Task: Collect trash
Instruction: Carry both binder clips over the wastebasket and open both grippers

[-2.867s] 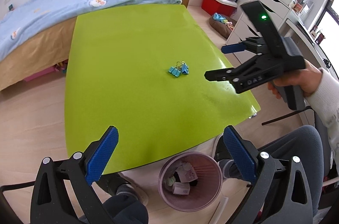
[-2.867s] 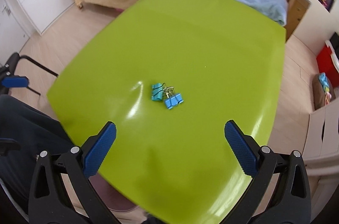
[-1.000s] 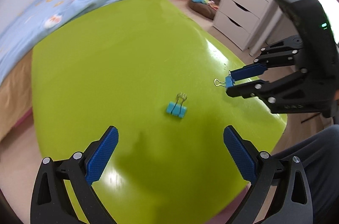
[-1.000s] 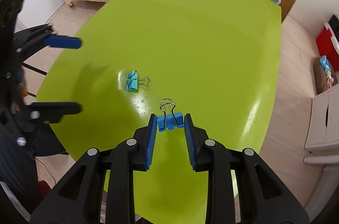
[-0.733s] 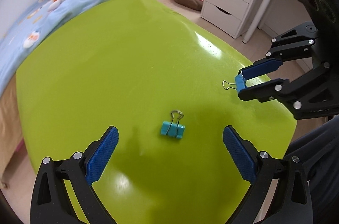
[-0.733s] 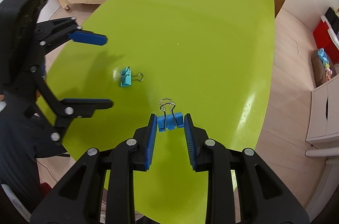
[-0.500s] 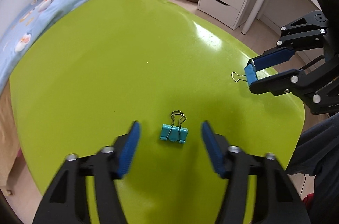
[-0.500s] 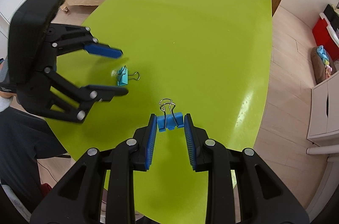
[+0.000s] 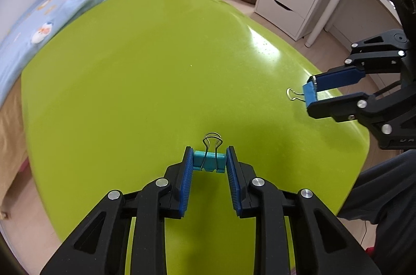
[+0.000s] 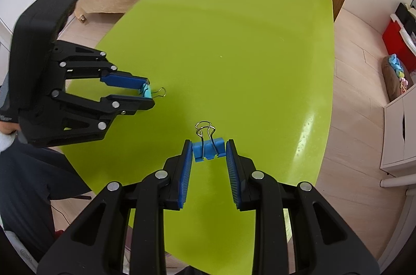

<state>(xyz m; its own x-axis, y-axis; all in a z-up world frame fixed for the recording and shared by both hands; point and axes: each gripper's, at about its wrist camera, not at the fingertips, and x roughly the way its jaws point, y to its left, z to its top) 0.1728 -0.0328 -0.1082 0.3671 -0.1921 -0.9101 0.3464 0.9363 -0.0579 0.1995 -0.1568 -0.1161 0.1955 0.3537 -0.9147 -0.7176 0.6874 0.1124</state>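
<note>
1. I see bare green table [image 9: 130, 67] ahead of both grippers; its near edge lies just under my right gripper [image 10: 208, 149].
2. My left gripper [image 9: 209, 161] clamps the teal clip [image 9: 209, 162], seemingly on the tabletop.
3. The right grips the blue clip [image 10: 208, 148].

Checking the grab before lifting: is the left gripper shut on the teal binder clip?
Shut: the left gripper presses both ends of the teal binder clip.

no readable text, labels or numbers
</note>
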